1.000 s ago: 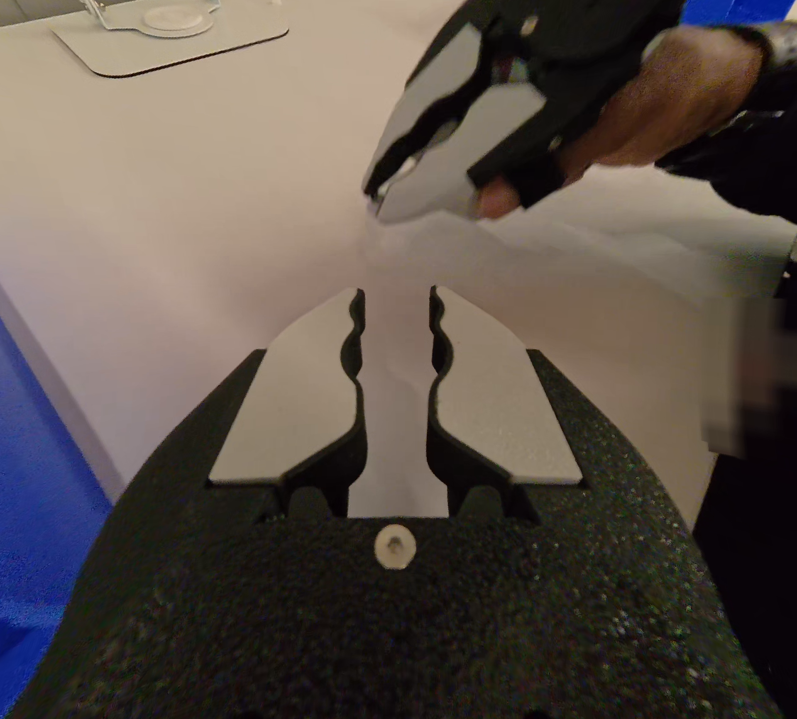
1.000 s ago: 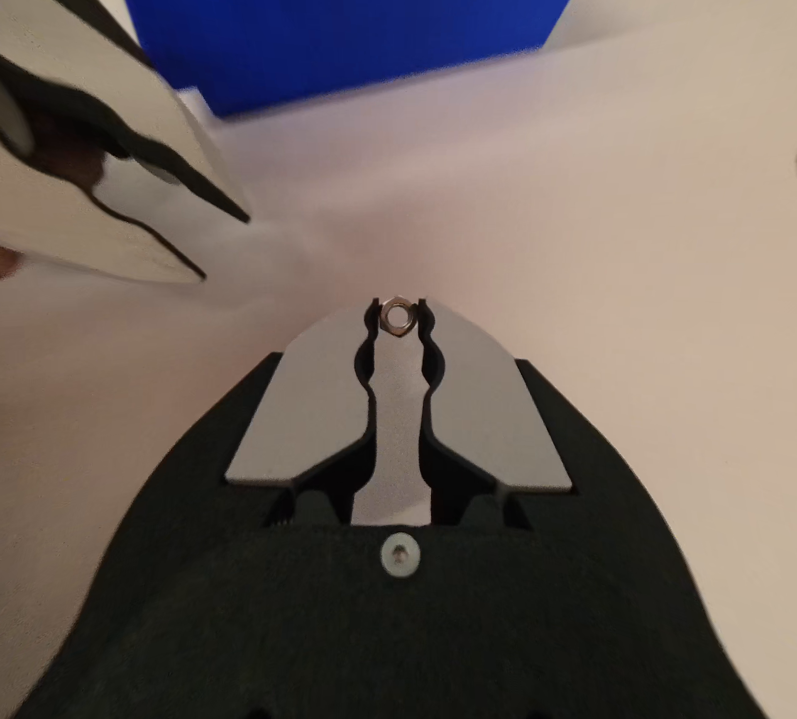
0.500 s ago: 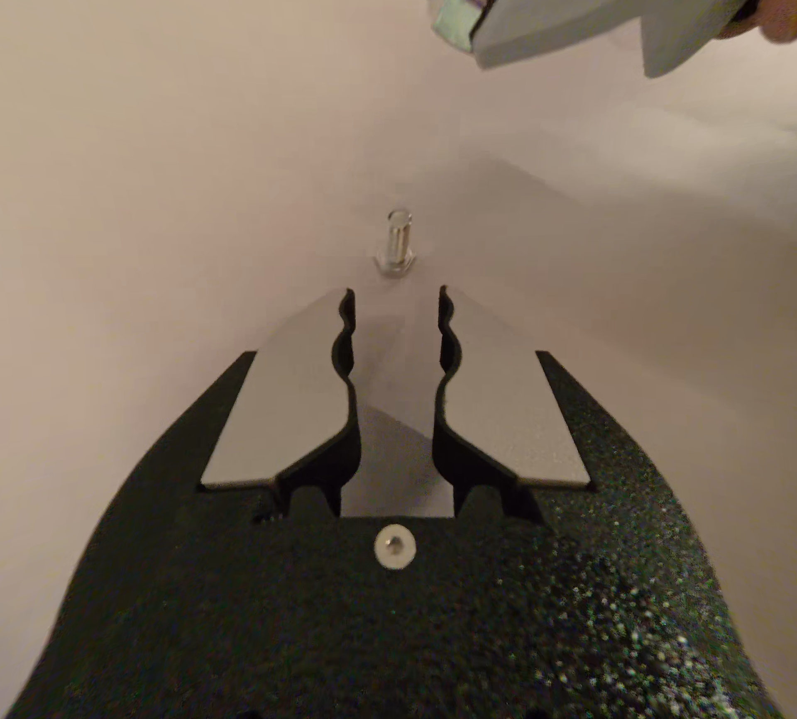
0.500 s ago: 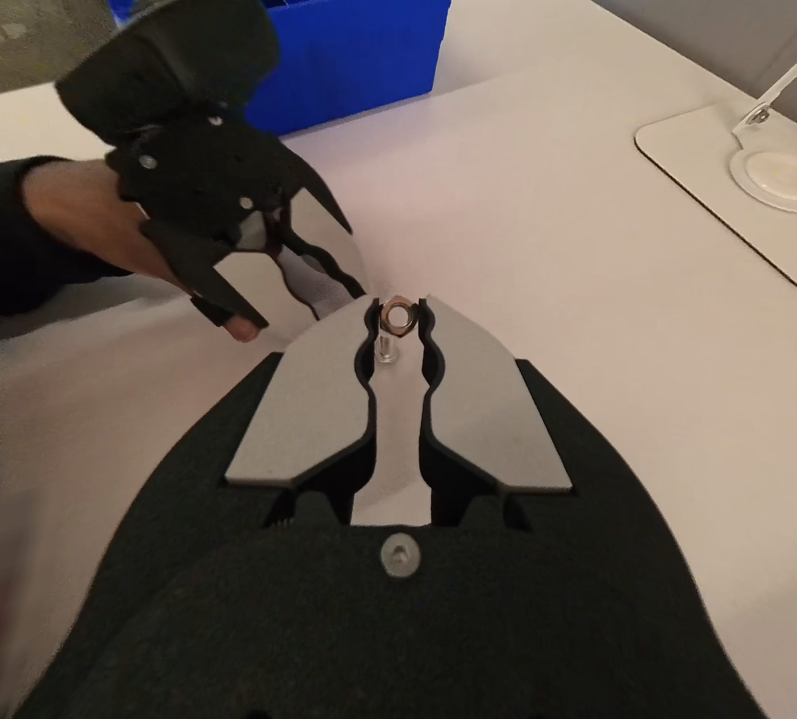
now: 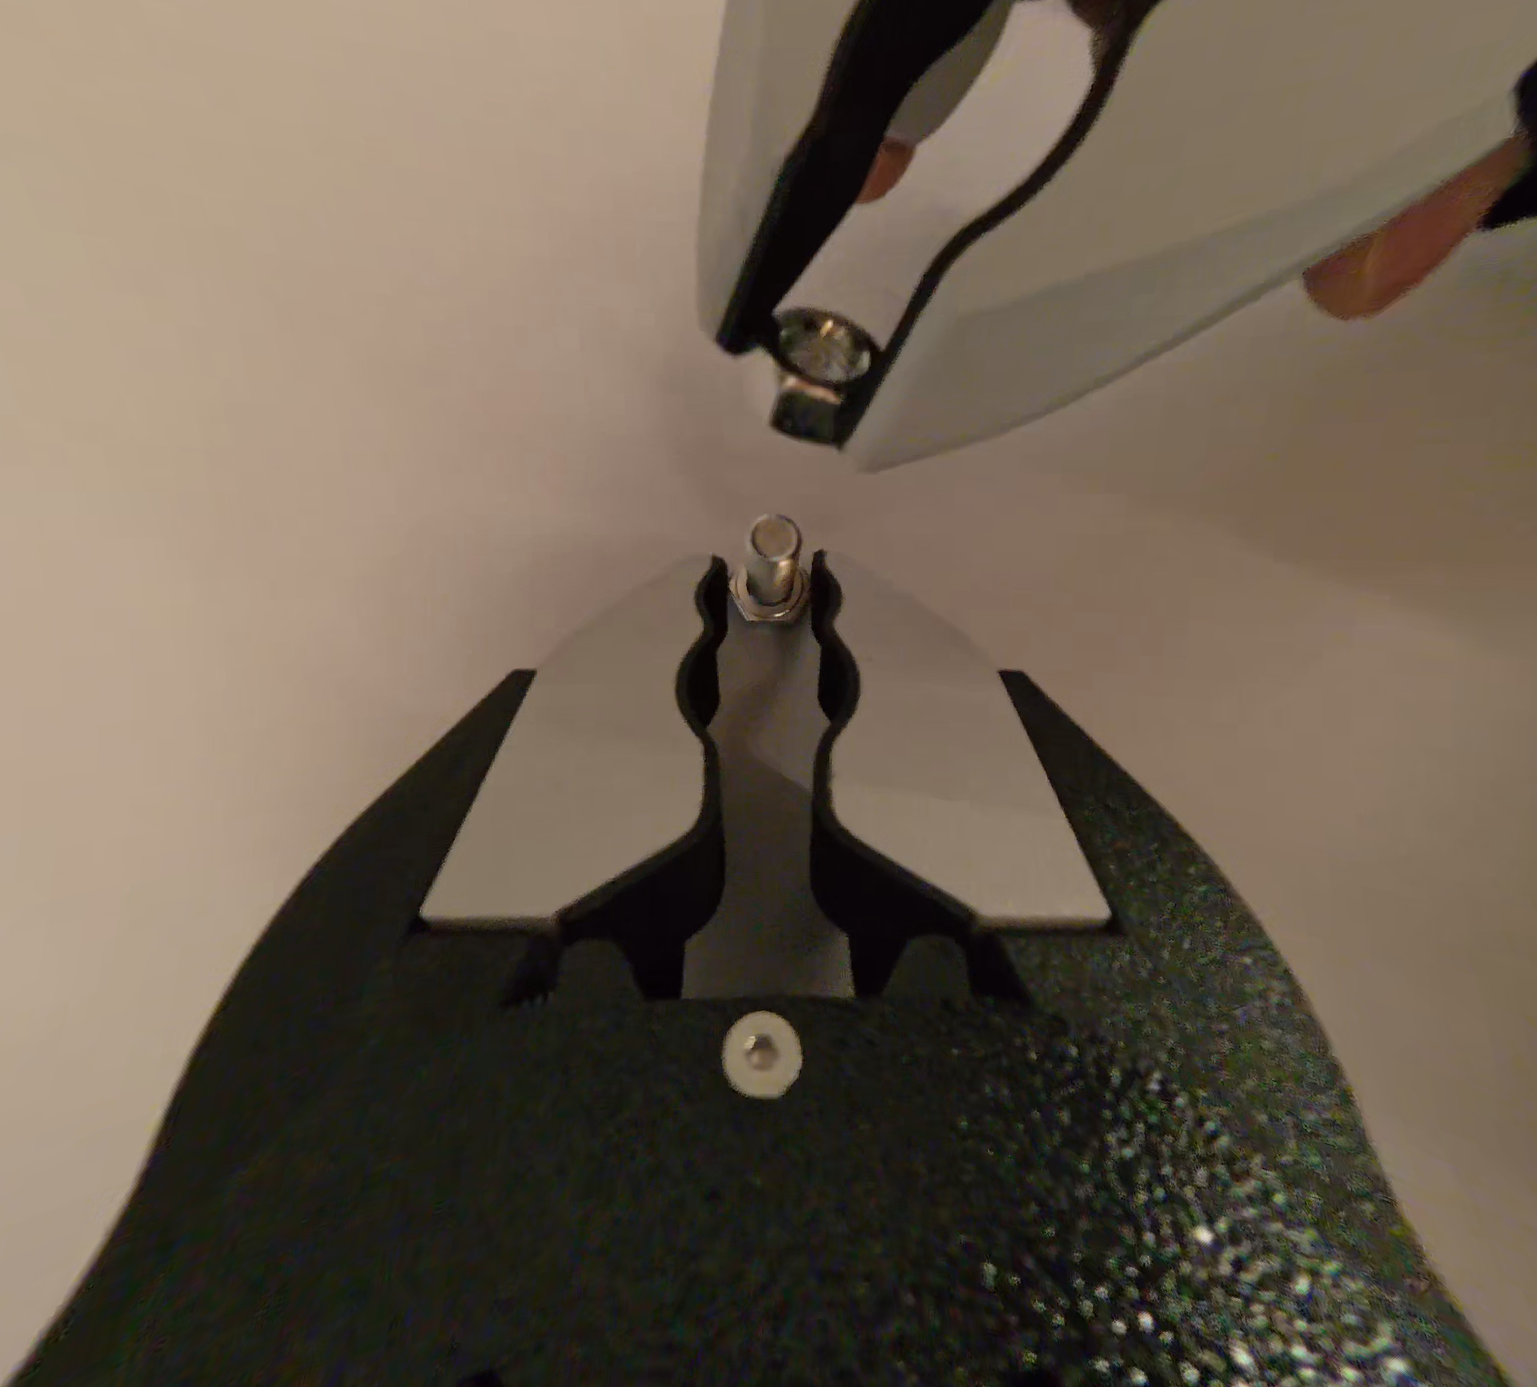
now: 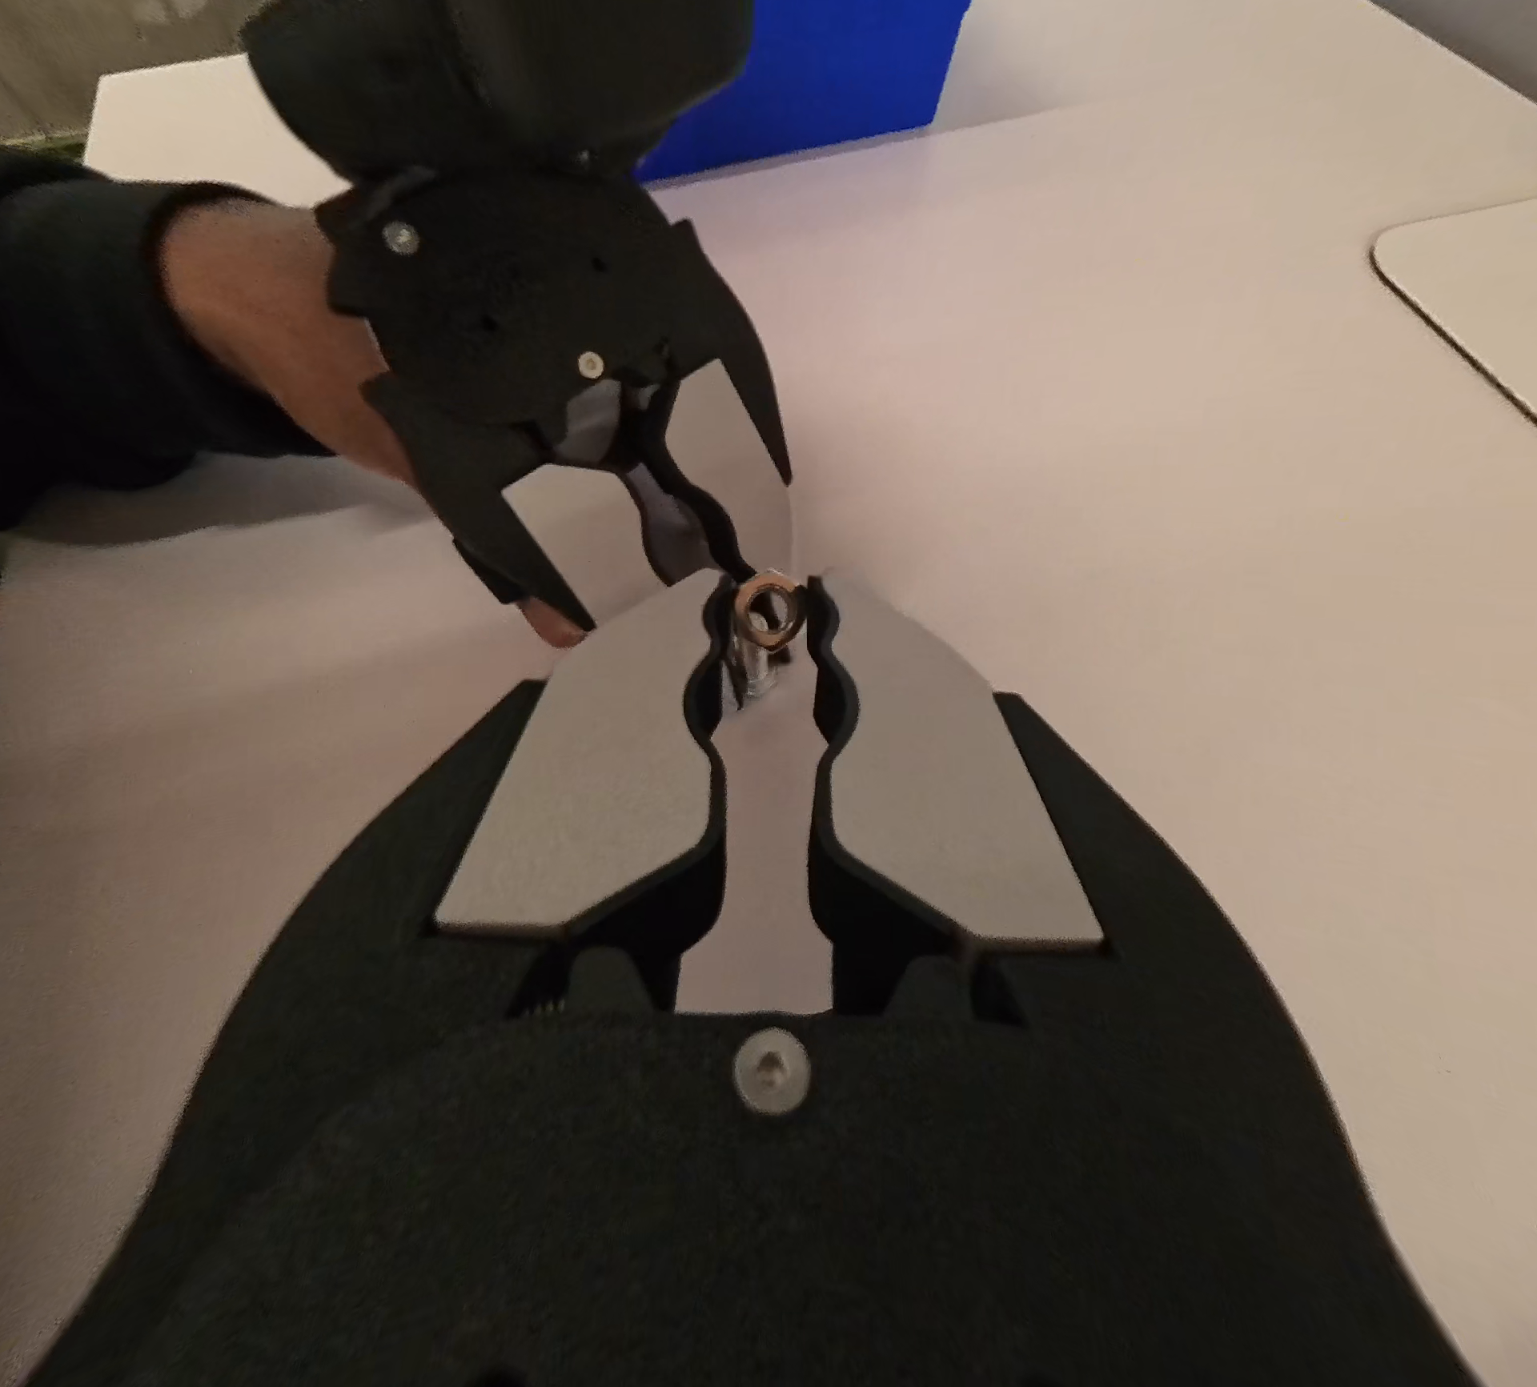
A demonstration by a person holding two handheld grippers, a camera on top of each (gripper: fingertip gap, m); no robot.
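Nut point(image 6: 769, 611), silver hex, pinched at fingertips of right gripper point(image 6: 767, 594), hanging just above and apart from bolt point(image 5: 769, 570), upright and head-down on white table point(image 5: 333, 266), hex head clamped between tips of left gripper point(image 5: 765, 586).

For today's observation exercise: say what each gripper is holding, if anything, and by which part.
The right gripper holds a hex nut by its opposite flats. The left gripper grips an upright bolt by its hex head, with the shank pointing up.
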